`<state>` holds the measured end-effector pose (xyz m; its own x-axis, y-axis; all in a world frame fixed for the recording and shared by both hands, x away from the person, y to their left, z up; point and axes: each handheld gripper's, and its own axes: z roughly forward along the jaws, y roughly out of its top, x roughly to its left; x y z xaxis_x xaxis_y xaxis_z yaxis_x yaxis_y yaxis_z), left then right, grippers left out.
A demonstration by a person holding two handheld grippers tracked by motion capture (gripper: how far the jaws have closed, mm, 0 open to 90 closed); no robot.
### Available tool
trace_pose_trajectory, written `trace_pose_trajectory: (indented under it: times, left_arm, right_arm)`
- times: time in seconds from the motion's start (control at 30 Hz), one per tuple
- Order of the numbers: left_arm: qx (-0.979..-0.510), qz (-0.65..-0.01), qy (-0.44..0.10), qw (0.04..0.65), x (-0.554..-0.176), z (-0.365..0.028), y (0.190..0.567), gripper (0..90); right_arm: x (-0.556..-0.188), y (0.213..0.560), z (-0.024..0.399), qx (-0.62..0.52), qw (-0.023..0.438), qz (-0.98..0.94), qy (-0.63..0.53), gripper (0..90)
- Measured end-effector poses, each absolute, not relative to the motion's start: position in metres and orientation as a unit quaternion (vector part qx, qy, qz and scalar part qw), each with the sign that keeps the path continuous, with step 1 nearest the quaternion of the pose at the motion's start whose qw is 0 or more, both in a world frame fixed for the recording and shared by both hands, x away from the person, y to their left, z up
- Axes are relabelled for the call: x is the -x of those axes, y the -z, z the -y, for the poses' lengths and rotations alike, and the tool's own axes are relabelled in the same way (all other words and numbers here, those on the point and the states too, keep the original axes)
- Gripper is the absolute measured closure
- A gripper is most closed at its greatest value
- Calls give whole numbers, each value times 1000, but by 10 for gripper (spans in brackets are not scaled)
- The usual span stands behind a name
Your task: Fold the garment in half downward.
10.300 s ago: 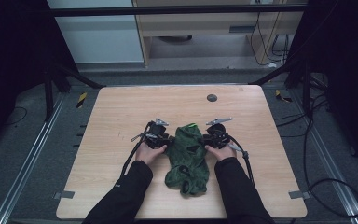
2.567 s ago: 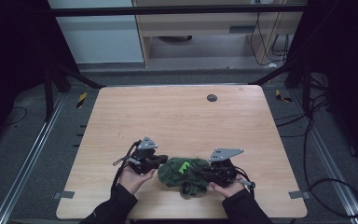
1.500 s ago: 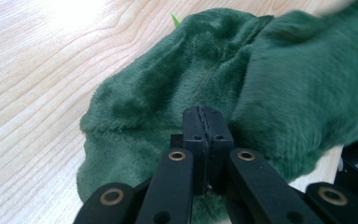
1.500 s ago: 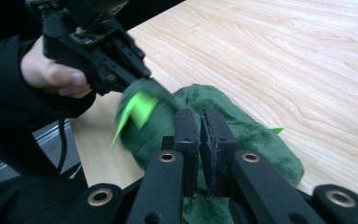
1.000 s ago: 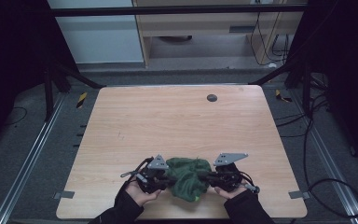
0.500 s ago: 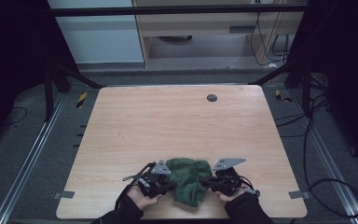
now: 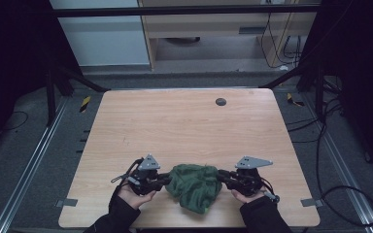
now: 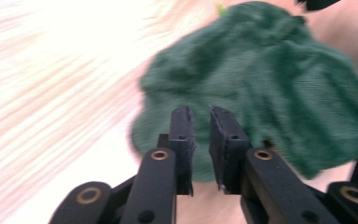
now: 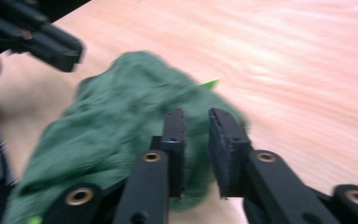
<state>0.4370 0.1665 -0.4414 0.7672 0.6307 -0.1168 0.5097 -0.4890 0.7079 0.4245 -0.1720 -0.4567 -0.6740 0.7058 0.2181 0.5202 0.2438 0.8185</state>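
On my left, the left gripper [image 7: 164, 179] sits at the near edge of the wooden table [image 7: 184, 121], and its jaws have just been opening: in the left gripper view they stand a narrow gap apart with nothing pinched between the pads, the green cloth [image 8: 261, 93] lying just beyond their tips. A second ago both grippers were buried in the bundle's flanks; now they have backed off slightly to either side. In the middle, the cloth [image 7: 194, 184] rests as a rumpled mound near the front edge of the table, bunched up and sitting on its own, with a lobe drooping toward me. On my right, the right gripper [image 7: 226, 177] mirrors the left: its jaws have also just been opening and show a slim gap, the pads free of the fabric, which lies under and beyond them in the right gripper view [image 9: 121, 121]. I read this as a release after gathering the cloth together; my next move would be picking fresh grip points.
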Motion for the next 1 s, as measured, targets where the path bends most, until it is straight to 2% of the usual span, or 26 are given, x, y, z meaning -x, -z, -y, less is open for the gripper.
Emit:
trace_pose_trajectory:
  times: [0.2,0.57,1.0]
  left_arm:
    - [-845,-362,-107,378,-445,-187,443,640]
    - [-813,-420,-132,380,-458,-226,452,403]
    - [-793,-454,-167,370,-461,-266,462,272]
  right_arm:
    - [-431,462,190,-429,138,-763,-463,582]
    - [-439,468,216,-482,164,-738,-443,422]
    - [-446,475,247,-527,195,-717,-413,261]
